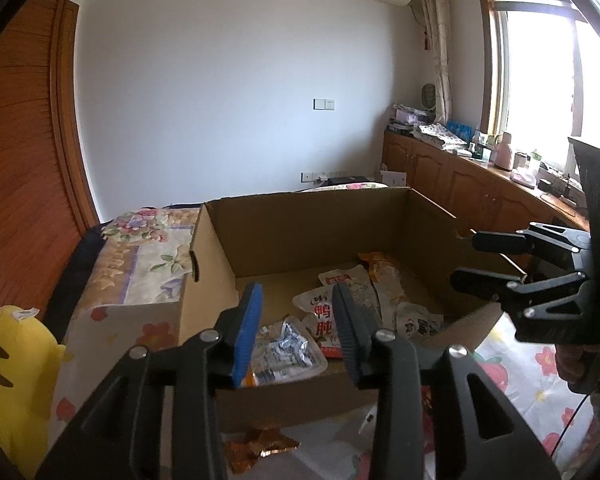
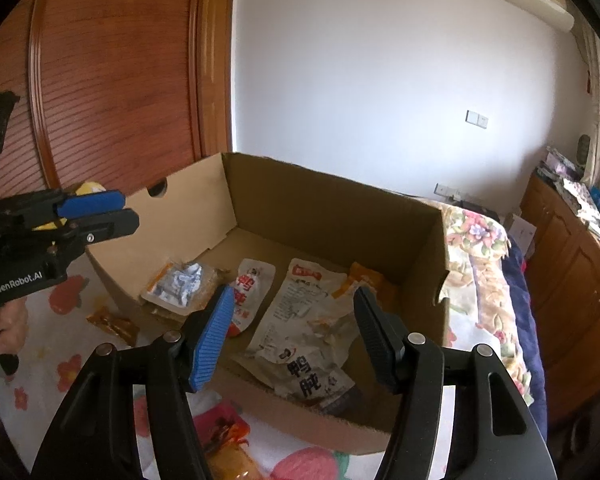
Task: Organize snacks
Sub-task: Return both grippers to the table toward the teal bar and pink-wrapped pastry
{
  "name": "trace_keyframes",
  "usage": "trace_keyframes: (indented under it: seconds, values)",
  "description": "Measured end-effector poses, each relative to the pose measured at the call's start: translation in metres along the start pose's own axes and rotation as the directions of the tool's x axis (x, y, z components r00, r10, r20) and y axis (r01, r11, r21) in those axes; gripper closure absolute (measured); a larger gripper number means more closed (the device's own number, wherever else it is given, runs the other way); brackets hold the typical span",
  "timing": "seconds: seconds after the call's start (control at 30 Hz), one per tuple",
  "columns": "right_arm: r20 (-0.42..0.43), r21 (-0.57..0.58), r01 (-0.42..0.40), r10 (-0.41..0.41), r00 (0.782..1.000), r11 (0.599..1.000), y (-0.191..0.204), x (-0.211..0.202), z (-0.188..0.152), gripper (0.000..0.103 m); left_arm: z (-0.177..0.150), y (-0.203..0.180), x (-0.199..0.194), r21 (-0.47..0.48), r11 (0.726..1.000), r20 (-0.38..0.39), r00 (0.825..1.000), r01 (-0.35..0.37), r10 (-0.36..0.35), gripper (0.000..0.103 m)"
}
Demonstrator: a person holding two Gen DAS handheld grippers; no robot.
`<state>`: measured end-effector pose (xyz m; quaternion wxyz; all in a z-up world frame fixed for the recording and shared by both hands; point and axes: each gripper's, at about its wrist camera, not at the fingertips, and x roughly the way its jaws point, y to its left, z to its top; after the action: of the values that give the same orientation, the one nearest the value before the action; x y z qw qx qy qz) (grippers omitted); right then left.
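Right wrist view: right gripper (image 2: pixel 294 336) wide, empty above box (image 2: pixel 332 208), likely just released. Left gripper (image 1: pixel 298 330) half-open, empty; packets (image 2: pixel 300 312) already inside.

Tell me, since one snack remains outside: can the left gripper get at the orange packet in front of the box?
Probably yes. The orange packet lies uncovered on the floral sheet, outside the cardboard box; the left gripper hangs above with jaws open and empty.

Your left gripper (image 1: pixel 298 320) fills the lower centre of its own view, jaws parted with nothing between them. Your right gripper (image 2: pixel 294 334) sits low centre in its view, jaws spread wide and bare. Your hand (image 2: pixel 4 320) grips the left handle at the far left edge.
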<state>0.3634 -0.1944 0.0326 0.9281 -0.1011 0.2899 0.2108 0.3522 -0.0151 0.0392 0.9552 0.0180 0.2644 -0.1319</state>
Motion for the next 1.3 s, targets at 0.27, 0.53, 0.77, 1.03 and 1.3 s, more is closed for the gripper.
trace_keyframes:
  seconds: [0.27, 0.53, 0.77, 1.03, 1.3]
  values:
    - [0.004, 0.016, -0.018, 0.018, 1.000, 1.000, 0.002, -0.041, -0.014, 0.038, -0.017, -0.001, -0.033, 0.007, 1.000, -0.013, 1.000, 0.007, -0.006, 0.063]
    - [-0.050, 0.033, -0.040, 0.042, 0.998, 0.999, 0.015, -0.066, -0.053, 0.038, -0.050, -0.008, -0.059, 0.019, 1.000, -0.040, 0.999, 0.023, -0.022, 0.058]
    - [-0.136, 0.040, -0.083, 0.088, 0.987, 0.996, 0.027, -0.044, -0.086, 0.038, -0.085, -0.020, -0.057, 0.025, 0.999, -0.113, 0.993, 0.039, -0.036, 0.058]
    - [-0.233, 0.040, -0.117, 0.123, 0.965, 0.992, 0.032, -0.009, -0.106, 0.038, -0.117, -0.035, -0.053, 0.009, 0.998, -0.190, 0.980, 0.063, -0.060, 0.058]
    - [-0.279, 0.039, -0.152, 0.157, 0.947, 0.988, 0.023, 0.000, -0.107, 0.035, -0.135, -0.039, -0.055, -0.006, 0.996, -0.224, 0.971, 0.087, -0.086, 0.057]
